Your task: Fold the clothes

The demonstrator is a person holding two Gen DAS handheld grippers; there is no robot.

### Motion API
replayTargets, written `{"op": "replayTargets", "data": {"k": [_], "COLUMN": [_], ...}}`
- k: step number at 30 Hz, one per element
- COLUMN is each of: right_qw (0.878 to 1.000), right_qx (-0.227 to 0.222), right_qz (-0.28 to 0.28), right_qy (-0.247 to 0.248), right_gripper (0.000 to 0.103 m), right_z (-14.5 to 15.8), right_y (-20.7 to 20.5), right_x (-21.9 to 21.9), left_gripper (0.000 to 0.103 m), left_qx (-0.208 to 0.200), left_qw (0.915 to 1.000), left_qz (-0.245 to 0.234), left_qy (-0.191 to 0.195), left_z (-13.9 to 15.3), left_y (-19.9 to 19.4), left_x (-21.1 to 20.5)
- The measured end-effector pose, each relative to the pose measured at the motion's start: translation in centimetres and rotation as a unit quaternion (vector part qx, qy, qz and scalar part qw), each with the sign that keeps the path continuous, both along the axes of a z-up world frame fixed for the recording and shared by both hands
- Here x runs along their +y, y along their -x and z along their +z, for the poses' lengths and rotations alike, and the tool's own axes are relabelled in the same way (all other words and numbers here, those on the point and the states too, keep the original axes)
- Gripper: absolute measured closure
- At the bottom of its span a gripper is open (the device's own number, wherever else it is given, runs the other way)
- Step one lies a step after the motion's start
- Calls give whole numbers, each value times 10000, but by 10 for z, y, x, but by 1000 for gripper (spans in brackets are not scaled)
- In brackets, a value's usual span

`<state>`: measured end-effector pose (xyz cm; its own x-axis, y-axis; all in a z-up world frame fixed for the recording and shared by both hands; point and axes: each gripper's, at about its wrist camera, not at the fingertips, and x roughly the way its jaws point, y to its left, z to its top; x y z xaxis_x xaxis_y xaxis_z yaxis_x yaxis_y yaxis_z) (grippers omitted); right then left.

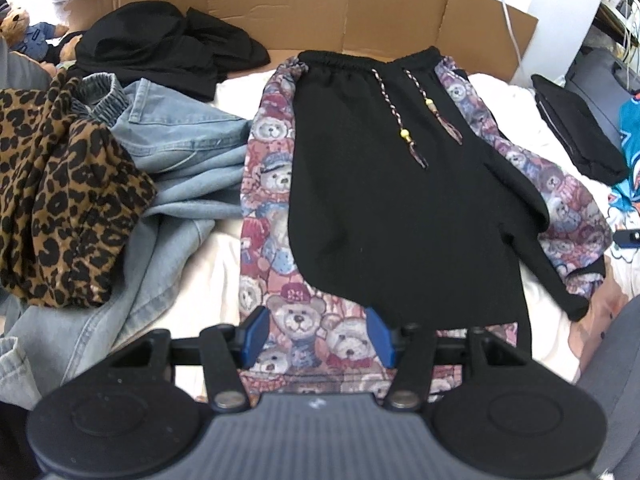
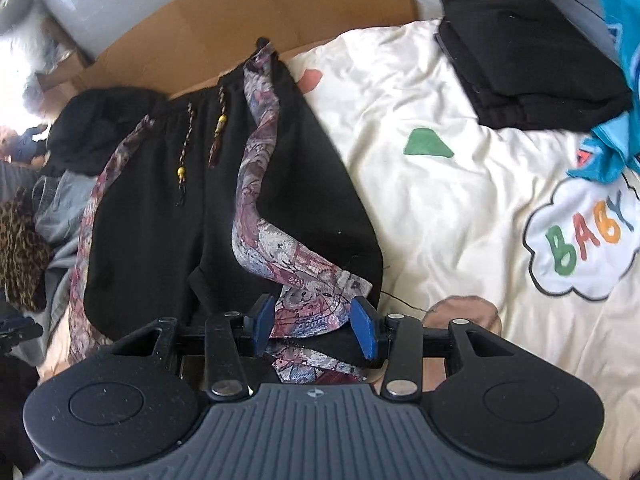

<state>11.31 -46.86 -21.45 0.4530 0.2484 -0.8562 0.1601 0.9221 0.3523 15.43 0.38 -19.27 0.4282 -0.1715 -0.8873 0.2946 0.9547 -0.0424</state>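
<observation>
— Item one, the thing being folded?
— Black shorts [image 1: 400, 184] with teddy-bear print side panels, laid flat at the centre of the left wrist frame on the bedspread [image 2: 460, 184]. Waistband toward the top of frame, against the cardboard [image 1: 360, 12]. Two braided drawstrings [image 1: 396, 116] with yellow beads lie on the front.

— Hand-held grippers?
— Left hand-held gripper [image 1: 316, 338]: bottom centre of its frame, blue pads apart, over the bear-print hem of the left leg. Released; cloth shows between the pads, but I see no pinch. Right hand-held gripper [image 2: 316, 326]: bottom centre of its frame, pads apart either side of the print hem of the other leg. Whether the pads press the cloth, I cannot tell.

— Surrounding stock?
— Left of the shorts: light denim garment [image 1: 176, 152], partly under a leopard-print garment [image 1: 68, 200] at the left edge. Upper left: crumpled black garment [image 1: 160, 48]. Far upper left corner: a teddy bear [image 1: 24, 28] in blue.

— Right side?
— Folded black garment [image 2: 528, 64], upper right of the right wrist frame, well apart from the shorts. Turquoise cloth [image 2: 620, 80] beside it at the right edge. The bedspread is cream, printed with a green shape and a cloud reading "BABY" [image 2: 584, 236].
</observation>
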Motion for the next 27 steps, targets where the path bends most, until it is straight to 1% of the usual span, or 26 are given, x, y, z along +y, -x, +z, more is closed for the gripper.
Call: {"op": "replayTargets", "data": {"k": [2,4,8,10,21,22,23,24,25,27], "right_qw": [9997,9992,9975,9965,9944,9943,9941,9936,9929,9921], "right_qx": [152,275,334,359,486,480,475,496,566,632], "right_qz": [188,307,471,556,819,844,871,920,926,934], "right_qy": [-43,18,396,514,458,446,435,433,480,551], "right_gripper": [54,54,52,49,49,53,62,91,103,103], "right_z": [-5,-8,-10,-12,-21,-21,-22,-23,-25,-25], "right_y": [-7,-13,-23,-27,-38,-39,-39,-40,-40,-40], "right_x": [2,5,13,15,19,19,20,21,22,23], "left_gripper": [46,46,46,46,46,46,46,46,46,46], "left_qx": [-16,26,168,207,331,340,344,344,342,332], "left_qw": [9999,9999,9997,9996,9991,9990,9990,9990,9990,9990], "left_qz": [-68,-98,-48,-34,-91,-97,-101,-103,-104,-107], "left_qy": [-77,-140,-173,-203,-262,-268,-270,-272,-273,-270], "left_z": [-3,-8,-18,-22,-34,-35,-35,-35,-35,-34], "left_y": [3,4,7,8,12,12,12,12,12,12], "left_x": [-1,-1,1,2,-2,-2,-2,-3,-3,-3]}}
